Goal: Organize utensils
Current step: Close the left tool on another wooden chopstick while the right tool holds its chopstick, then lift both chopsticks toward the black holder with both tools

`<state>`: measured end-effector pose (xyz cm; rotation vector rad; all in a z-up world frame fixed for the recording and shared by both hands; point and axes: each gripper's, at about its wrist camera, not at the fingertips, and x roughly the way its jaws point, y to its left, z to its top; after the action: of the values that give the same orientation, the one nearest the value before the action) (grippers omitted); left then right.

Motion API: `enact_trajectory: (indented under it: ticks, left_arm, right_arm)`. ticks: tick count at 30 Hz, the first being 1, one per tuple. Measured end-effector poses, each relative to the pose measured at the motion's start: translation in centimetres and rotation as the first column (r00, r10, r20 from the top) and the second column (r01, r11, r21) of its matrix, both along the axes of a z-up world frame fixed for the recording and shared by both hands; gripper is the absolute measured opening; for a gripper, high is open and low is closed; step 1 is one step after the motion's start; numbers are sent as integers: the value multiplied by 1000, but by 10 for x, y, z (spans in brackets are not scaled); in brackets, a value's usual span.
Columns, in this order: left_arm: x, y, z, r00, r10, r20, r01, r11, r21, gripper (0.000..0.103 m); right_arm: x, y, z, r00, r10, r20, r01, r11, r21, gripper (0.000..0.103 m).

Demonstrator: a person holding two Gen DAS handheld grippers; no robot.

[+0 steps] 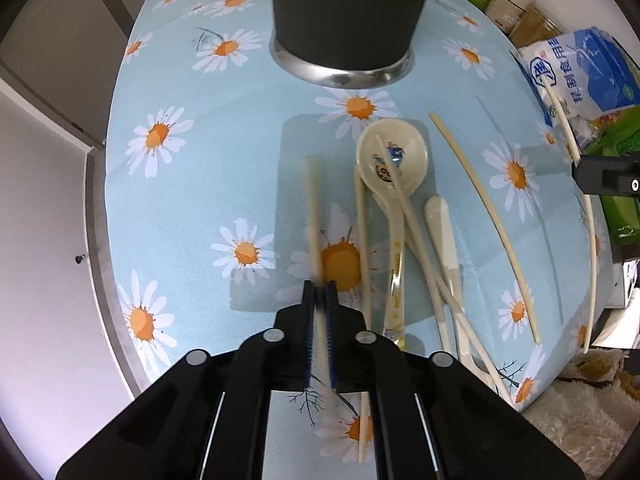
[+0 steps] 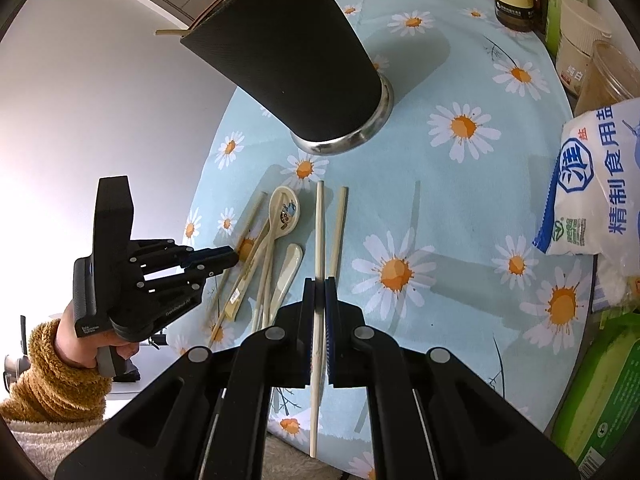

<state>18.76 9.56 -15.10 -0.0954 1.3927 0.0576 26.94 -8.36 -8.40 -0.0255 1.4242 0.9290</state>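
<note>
Jaws of both the left gripper [image 1: 320, 300] and right gripper [image 2: 320, 292] clamp one chopstick [image 1: 314, 216] each, long axis toward twelve o'clock, where the holder [image 1: 344, 20] stands.

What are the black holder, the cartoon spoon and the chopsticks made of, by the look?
Utensil holder: matte black textured sleeve, maybe plastic or leatherette, over a shiny metal base ring.
Cartoon spoon: glossy cream with a printed picture, ceramic or melamine; can't tell which.
Chopsticks: smooth pale cream, no grain visible, so probably plastic or melamine rather than wood.
</note>
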Motion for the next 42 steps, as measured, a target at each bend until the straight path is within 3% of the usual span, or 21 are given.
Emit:
enact_trajectory:
  ticks: [12,26,36,42]
  left_arm:
    - [-10,16,1,998,55,41,-51,994,-94,4]
    - [-31,32,46,968,137,211,-90,971,-221,4]
    - [-34,22,96,890,162,427,-12,943,-332,4]
    - [-31,19,120,835,154,529,38,942,-335,4]
  right_arm:
    - [-2,3,2,1000,-6,23,6,1000,-15,6]
    - [-7,7,13,996,-19,87,19,1000,-7,6]
    - [-11,17,44,979,-26,204,8,996,90,6]
    - [-8,22,67,962,-41,272,-3,987,158,6]
